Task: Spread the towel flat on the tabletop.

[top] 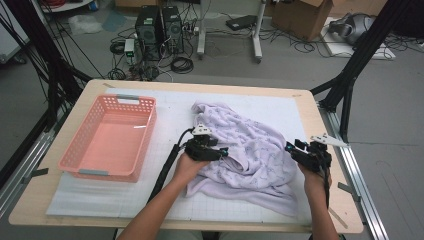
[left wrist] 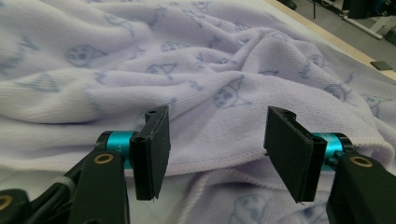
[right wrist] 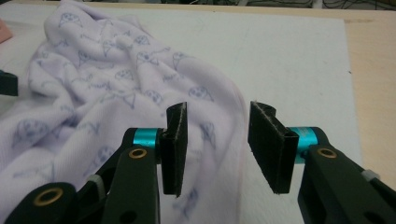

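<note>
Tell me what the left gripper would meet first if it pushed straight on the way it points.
Probably the lilac towel: the left gripper has its jaws open over the hemmed edge, and bunched folds rise just beyond them. How near is unclear.

A crumpled lilac printed towel [top: 250, 145] lies on the white mat.
</note>
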`<state>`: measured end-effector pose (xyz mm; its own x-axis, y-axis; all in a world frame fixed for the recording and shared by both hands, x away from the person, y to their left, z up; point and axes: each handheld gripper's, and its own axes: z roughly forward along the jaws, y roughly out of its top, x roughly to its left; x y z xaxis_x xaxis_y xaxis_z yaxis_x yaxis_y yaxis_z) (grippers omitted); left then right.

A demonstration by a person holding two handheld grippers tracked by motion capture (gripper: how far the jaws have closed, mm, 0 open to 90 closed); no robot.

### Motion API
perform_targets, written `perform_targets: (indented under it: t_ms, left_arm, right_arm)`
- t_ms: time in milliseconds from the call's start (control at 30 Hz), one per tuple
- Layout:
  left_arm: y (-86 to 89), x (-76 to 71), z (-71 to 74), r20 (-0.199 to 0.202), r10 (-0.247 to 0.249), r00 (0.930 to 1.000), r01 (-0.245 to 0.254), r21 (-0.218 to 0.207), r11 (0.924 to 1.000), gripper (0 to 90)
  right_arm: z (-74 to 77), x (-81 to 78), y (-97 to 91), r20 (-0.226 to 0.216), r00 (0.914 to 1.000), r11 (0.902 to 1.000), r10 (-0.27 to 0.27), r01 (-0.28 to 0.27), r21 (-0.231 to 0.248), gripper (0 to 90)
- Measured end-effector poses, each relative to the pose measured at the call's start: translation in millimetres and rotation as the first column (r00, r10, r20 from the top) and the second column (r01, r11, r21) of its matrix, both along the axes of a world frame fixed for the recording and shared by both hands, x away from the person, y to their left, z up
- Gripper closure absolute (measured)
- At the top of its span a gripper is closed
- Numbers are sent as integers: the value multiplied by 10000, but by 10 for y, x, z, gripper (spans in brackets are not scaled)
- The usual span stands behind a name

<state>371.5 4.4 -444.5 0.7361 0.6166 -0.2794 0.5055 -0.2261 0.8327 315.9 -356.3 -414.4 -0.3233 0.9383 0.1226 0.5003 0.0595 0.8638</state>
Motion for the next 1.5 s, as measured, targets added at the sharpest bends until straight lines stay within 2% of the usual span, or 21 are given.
perform_targets:
  t_ms: [100,200,300,400,433,500,533,633,667,700,767,867,967,1067,1100,1133,1167,1233,1300,1400,1500]
  left_arm:
    - [-129,-11,-35,-9,-408,9992,408,386,9984,403]
    - [-247,-29,-46,77,-717,9974,706,1025,9922,405]
    - [-395,-43,-44,471,-930,9946,807,2167,9729,409]
    - [-518,-48,-35,728,-934,9930,715,2603,9629,429]
    - [-546,-51,-36,891,-934,9916,658,2733,9597,462]
    - [-551,-40,-20,1081,-944,9896,586,2957,9535,670]
    - [-525,-14,-22,937,-885,9917,590,2805,9580,817]
    - [-354,110,-5,538,-107,9985,-11,2156,9765,837]
    - [-269,163,7,384,330,9987,-395,1810,9827,839]
    - [-176,216,22,316,768,9965,-808,1584,9841,841]
    - [24,308,55,379,1633,9858,-1670,1363,9765,850]
    - [323,447,107,518,2747,9601,-2788,1059,9545,851]
    - [575,549,156,692,3760,9240,-3806,716,9220,851]
    - [755,606,175,832,4457,8913,-4511,625,8903,849]
    - [799,614,172,654,4625,8842,-4657,475,8837,845]
    - [826,614,166,441,4662,8836,-4676,289,8835,826]
    - [838,608,165,298,4431,8960,-4436,141,8961,767]
    - [807,544,173,233,3605,9325,-3604,-85,9328,596]
    - [754,419,192,502,2859,9569,-2855,-144,9583,486]
    - [720,241,223,682,1860,9802,-1859,-73,9825,448]
    - [695,75,230,756,895,9931,-907,125,9958,445]
  right_arm:
    - [-25,-73,-89,-42,10000,9994,-57,58,335,564]
    - [-20,-80,-109,-63,9999,9984,-90,94,560,560]
    - [-40,-61,-47,-114,9999,9984,70,-63,566,557]
    - [-35,-43,31,-105,9995,9983,299,-294,506,558]
    - [-29,-38,53,-86,9994,9982,335,-330,492,561]
    - [-19,-37,83,-59,9992,9982,389,-386,469,567]
    - [-18,-36,90,-35,9991,9980,419,-417,466,570]
    - [-16,-45,91,10,9987,9980,517,-517,363,575]
    - [-13,-51,89,2,9987,9979,508,-508,412,576]
    - [-12,-56,85,7,9986,9978,522,-522,421,576]
    - [-20,-54,70,69,9987,9980,509,-512,369,576]
    - [-24,-54,52,3,9991,9978,428,-428,511,576]
    - [-27,-55,53,21,9987,9976,513,-513,473,577]
    - [-41,-48,66,-106,9985,9979,532,-528,375,578]
    - [-49,-42,64,-88,9986,9979,526,-523,376,578]
    - [-54,-39,58,-130,9985,9980,528,-523,364,578]
    - [-58,-37,52,-133,9986,9981,508,-503,356,578]
    - [-58,-35,41,-122,9989,9982,463,-457,398,578]
    - [-55,-37,32,-85,9991,9980,425,-421,461,578]
    - [-55,-40,27,-90,9990,9980,432,-427,462,578]
    - [-45,-48,49,-68,9986,9979,517,-514,402,578]
